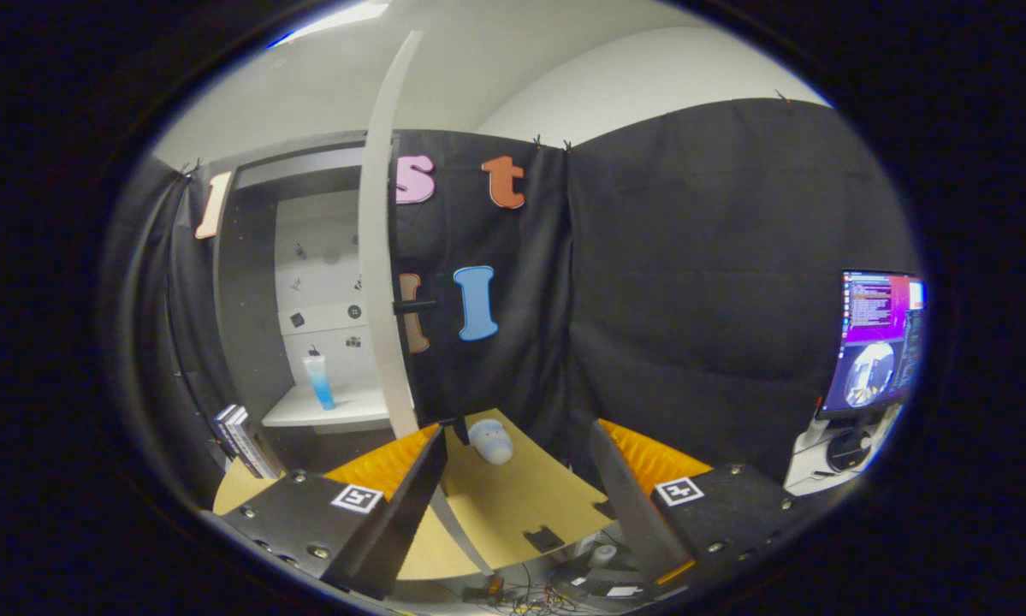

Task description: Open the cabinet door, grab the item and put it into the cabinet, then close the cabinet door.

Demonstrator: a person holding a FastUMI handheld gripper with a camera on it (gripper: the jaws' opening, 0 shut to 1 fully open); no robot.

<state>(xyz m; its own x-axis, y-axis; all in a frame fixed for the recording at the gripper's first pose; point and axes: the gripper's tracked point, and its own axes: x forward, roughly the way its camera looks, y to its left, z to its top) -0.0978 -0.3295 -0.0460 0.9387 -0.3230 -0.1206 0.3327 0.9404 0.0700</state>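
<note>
Standing upright on the open cabinet's [247, 282] shelf, a blue-and-white bottle [318, 382]; gripper [521, 453] wide apart, empty.

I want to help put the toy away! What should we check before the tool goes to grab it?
1. Cabinet door swung open: ok.
2. Tool open with nothing between its fingers: ok.
3. Pale item lying on the table, just ahead of the fingers: ok.
4. Free space on the cabinet shelf beside the blue bottle: ok.
5. Which way the item is best gripped: cannot tell.
</note>
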